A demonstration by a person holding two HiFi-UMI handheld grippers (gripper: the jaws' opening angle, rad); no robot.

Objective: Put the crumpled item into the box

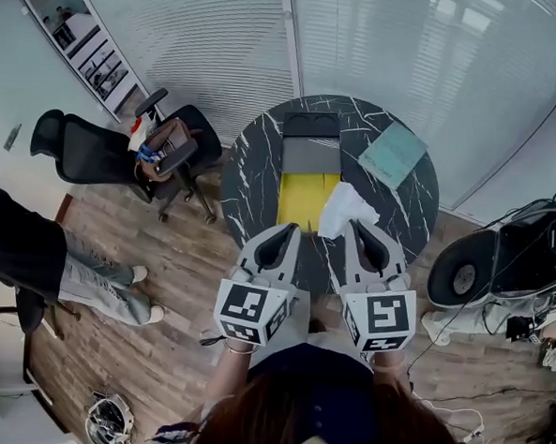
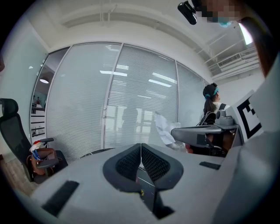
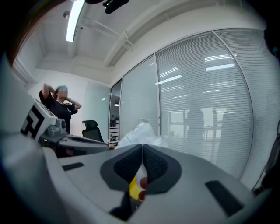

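Box (image 1: 303, 205) whole in head view only

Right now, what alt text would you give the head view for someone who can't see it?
Seen from above, a person holds two grippers over a round dark table: the right gripper pinches crumpled white paper by an open yellow box; the left gripper is shut and empty. A teal pad lies on the table's far side.

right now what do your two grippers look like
Both the left gripper and right gripper are pale grey wedge-shaped shells with black textured pads inside. Each carries a white cube printed with black square markers. The person wears a dark top.
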